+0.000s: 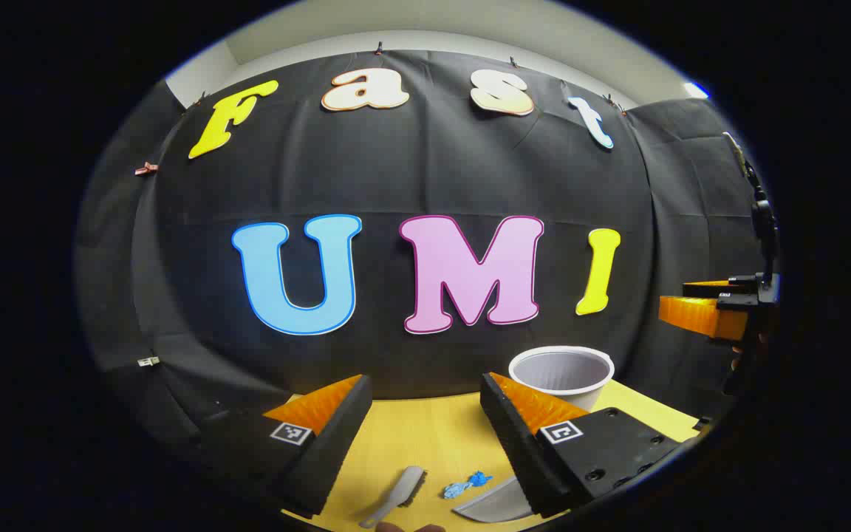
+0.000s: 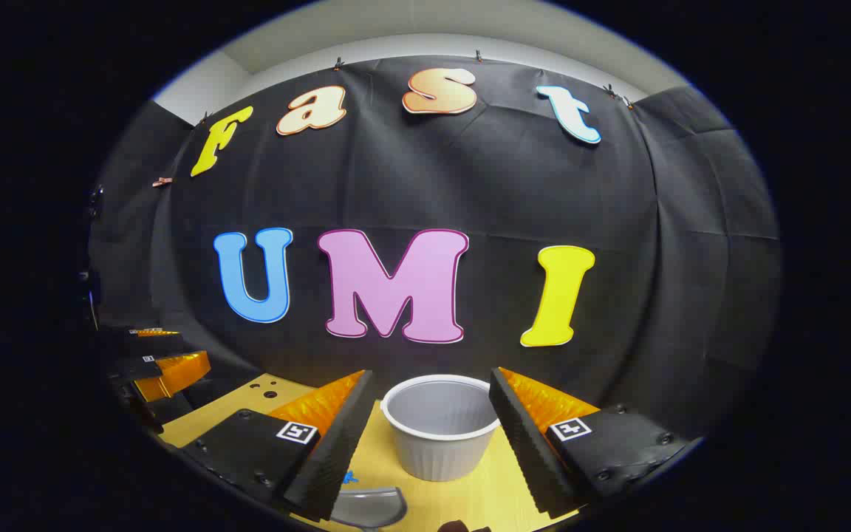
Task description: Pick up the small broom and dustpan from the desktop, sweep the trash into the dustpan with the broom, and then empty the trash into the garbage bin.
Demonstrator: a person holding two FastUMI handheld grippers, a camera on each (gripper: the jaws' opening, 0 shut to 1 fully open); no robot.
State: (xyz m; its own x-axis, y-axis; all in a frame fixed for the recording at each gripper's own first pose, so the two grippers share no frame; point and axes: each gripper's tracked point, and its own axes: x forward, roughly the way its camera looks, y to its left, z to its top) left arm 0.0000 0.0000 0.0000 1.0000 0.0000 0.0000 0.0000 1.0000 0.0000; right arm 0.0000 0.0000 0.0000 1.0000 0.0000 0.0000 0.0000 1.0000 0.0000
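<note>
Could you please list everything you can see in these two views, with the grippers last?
Desktop: one, yellow wood-look, running to the black cloth wall.
Garbage bin: one, white and ribbed, upright and open-topped at the far side of the desktop, with nothing visible inside.
Small broom: one, grey, lying on the desktop near the front edge.
Trash: a small blue crumpled cluster, lying between the broom and the dustpan.
Dustpan: one, grey, lying on the desktop, partly hidden behind a finger.
Left claw: black fingers with orange sides, open and holding nothing, above the desktop.
Right claw: same colours, open and holding nothing, with the bin seen between its fingers.
</note>
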